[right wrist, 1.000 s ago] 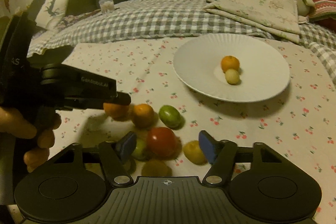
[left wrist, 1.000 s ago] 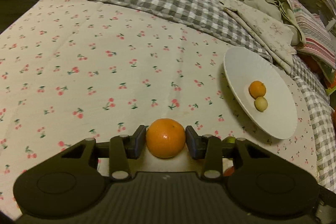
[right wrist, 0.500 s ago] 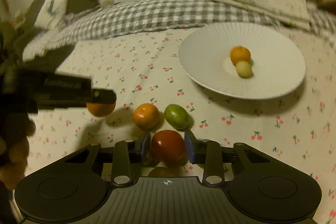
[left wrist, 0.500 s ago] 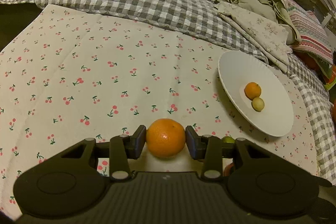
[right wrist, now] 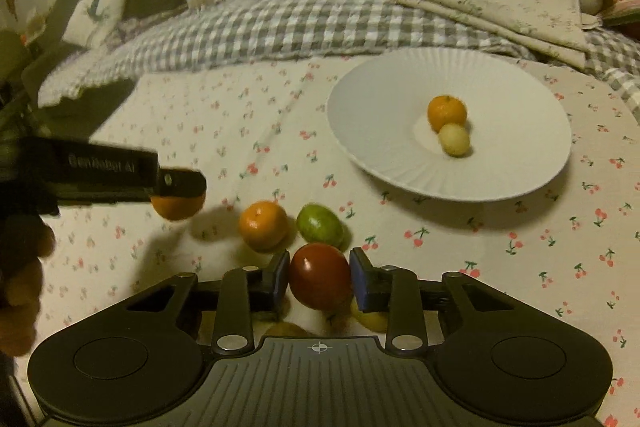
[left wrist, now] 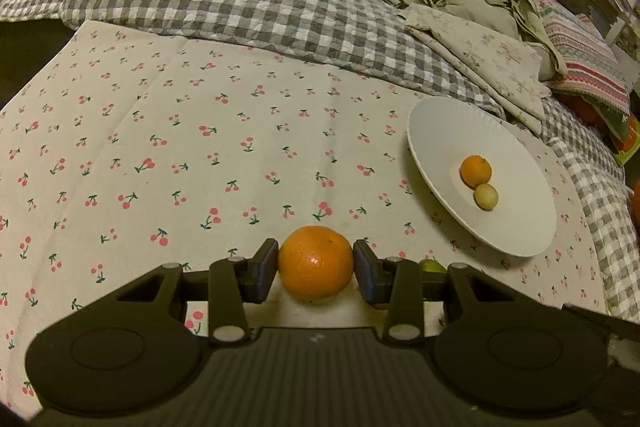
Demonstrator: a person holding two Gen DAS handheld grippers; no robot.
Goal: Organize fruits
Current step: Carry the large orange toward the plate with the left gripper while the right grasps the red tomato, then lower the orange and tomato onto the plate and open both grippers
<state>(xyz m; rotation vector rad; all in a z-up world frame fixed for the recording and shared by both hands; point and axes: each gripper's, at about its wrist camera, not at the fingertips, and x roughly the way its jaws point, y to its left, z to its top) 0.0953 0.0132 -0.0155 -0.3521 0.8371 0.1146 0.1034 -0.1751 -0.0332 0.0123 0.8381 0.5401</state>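
**Both grippers loaded, plate holding two fruits**

The left gripper (left wrist: 315, 269) is clamped on an orange (left wrist: 315, 262), one pad on each side; seen from the right wrist camera, the orange hangs clear of the cloth (left wrist: 200, 155) with its shadow beneath; the gripper's side carries white lettering, blurred, reading roughly "GenRobot AI" (right wrist: 101, 165).

The right gripper (right wrist: 319, 277) is closed on a red fruit (right wrist: 320, 275), blue pads against both flanks; whether the fruit is off the cloth cannot be told.

Loose fruit just beyond the right gripper: a mandarin (right wrist: 263, 225) touching a green fruit (right wrist: 319, 225); a yellow fruit (right wrist: 370, 319) partly hidden under the right finger.

The white plate (right wrist: 380, 131) stands on the cherry-print cloth, well apart from the loose fruit; it holds a small orange (right wrist: 447, 113) touching a pale yellow fruit (right wrist: 454, 140).
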